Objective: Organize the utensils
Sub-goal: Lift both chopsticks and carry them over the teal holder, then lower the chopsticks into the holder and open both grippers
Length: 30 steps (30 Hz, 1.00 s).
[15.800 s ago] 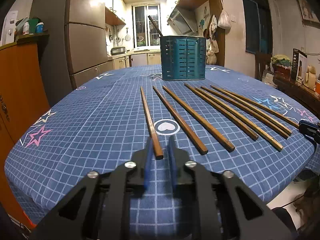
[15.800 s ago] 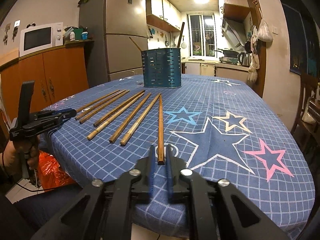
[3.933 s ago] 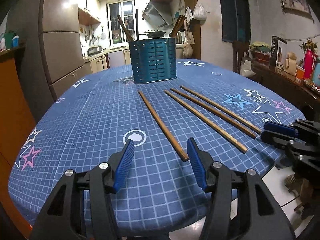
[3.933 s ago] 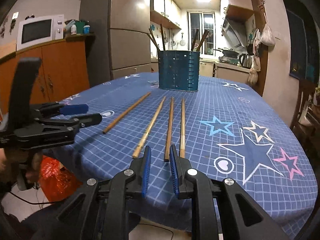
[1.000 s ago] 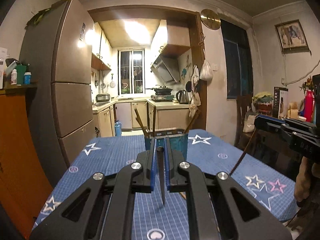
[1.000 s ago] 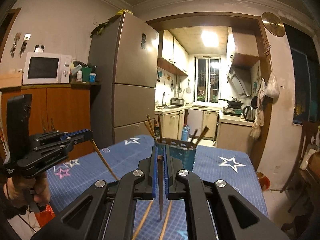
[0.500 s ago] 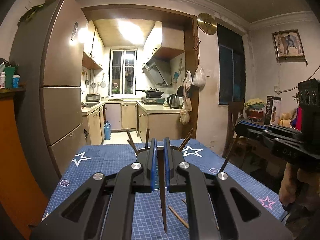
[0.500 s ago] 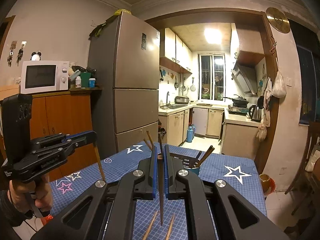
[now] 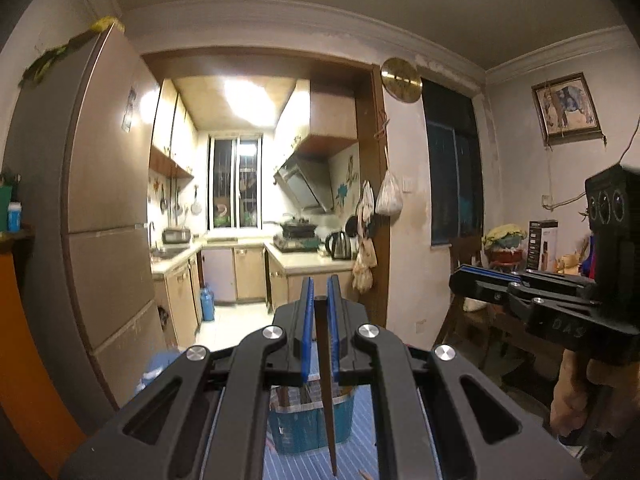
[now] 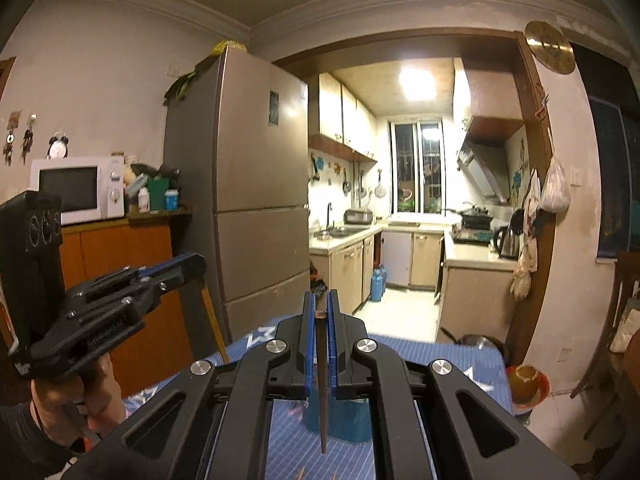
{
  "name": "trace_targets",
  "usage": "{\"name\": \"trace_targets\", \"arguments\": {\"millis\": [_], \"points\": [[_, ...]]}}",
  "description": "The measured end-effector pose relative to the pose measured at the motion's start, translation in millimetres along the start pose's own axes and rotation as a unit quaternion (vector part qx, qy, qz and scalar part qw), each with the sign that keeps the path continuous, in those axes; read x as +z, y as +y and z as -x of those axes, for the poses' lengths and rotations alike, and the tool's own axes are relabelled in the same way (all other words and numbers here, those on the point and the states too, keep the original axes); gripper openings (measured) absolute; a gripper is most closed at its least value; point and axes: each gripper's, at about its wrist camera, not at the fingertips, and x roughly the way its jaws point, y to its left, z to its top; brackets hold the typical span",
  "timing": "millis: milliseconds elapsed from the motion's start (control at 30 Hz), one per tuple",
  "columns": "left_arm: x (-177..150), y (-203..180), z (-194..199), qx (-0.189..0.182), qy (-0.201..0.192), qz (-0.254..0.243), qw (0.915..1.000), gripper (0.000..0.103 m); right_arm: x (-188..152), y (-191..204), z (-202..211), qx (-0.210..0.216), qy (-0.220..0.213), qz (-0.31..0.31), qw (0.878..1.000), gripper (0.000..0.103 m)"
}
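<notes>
My left gripper (image 9: pixel 320 300) is shut on a dark wooden chopstick (image 9: pixel 328 408) that hangs tip-down between the blue pads. Below and behind it stands the teal slotted utensil holder (image 9: pixel 296 424) on the blue tablecloth, partly hidden by the gripper body. My right gripper (image 10: pixel 319 314) is shut on another chopstick (image 10: pixel 322 400), also hanging tip-down, above the same holder (image 10: pixel 348 420). In the left wrist view the right gripper (image 9: pixel 464 276) shows at the right, held by a hand. In the right wrist view the left gripper (image 10: pixel 196 264) shows at the left with its chopstick (image 10: pixel 214 328) slanting down.
The table with its blue star cloth (image 10: pixel 440 350) lies low in both views. A tall fridge (image 10: pixel 256 208) and an orange cabinet with a microwave (image 10: pixel 76 188) stand to the left. A kitchen doorway lies ahead. Chairs and a cluttered sideboard (image 9: pixel 512 248) stand on the right.
Both grippers have risen with their chopsticks. The holder and table have dropped toward the bottom of both views, and more ceiling shows.
</notes>
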Motion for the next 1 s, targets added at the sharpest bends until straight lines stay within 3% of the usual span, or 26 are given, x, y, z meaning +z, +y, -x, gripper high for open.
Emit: {"name": "trace_targets", "arguments": {"millis": [200, 500, 1000], "points": [[18.9, -4.5, -29.6, 0.009, -0.029, -0.004, 0.9995, 0.006, 24.4, -11.5, -20.5, -0.012, -0.029, 0.000, 1.000, 0.007], [20.6, 2.6, -68.6, 0.026, -0.056, -0.014, 0.9980, 0.006, 15.7, -29.2, -72.9, -0.023, -0.034, 0.002, 0.999, 0.007], [-17.6, 29.4, -131.9, 0.039, -0.012, 0.001, 0.9992, 0.006, -13.9, -54.1, -151.6, -0.024, 0.011, -0.001, 1.000, 0.007]]}}
